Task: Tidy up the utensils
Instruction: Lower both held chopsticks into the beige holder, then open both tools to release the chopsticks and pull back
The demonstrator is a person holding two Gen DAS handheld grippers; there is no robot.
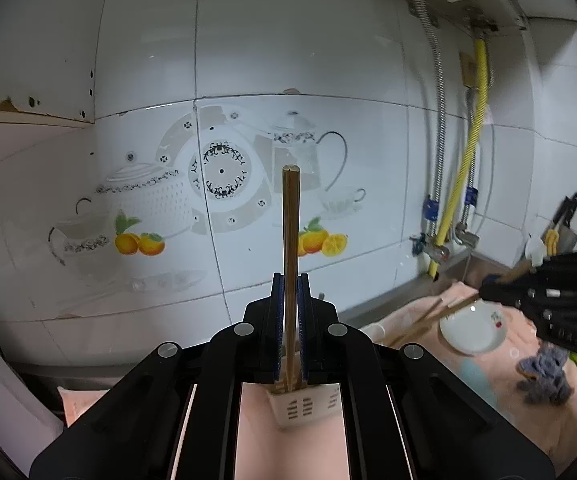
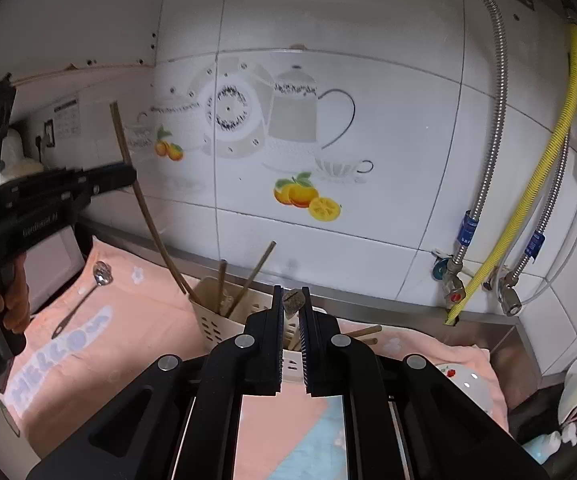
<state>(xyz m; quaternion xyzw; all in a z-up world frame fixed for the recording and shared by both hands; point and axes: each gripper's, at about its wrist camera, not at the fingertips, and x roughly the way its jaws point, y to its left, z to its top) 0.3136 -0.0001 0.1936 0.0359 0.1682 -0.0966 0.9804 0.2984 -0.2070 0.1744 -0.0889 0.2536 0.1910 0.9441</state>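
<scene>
My left gripper [image 1: 289, 280] is shut on a wooden chopstick [image 1: 290, 232] that stands upright, its lower end in the white slotted utensil holder [image 1: 306, 408]. In the right wrist view the same gripper [image 2: 126, 176] holds that chopstick [image 2: 144, 208] slanting down into the holder [image 2: 212, 320], which has more chopsticks [image 2: 252, 276] in it. My right gripper [image 2: 290, 300] is shut on another chopstick [image 2: 292, 301], seen end on, close over the holder. In the left wrist view the right gripper [image 1: 488, 286] holds its chopstick [image 1: 448, 312] slanting.
A metal spoon [image 2: 88, 292] lies on the pink towel [image 2: 100, 332] left of the holder. A small white dish [image 1: 474, 330] sits on the towel at right. More chopsticks [image 2: 362, 332] lie behind the holder. Hoses and valves [image 2: 452, 292] line the tiled wall.
</scene>
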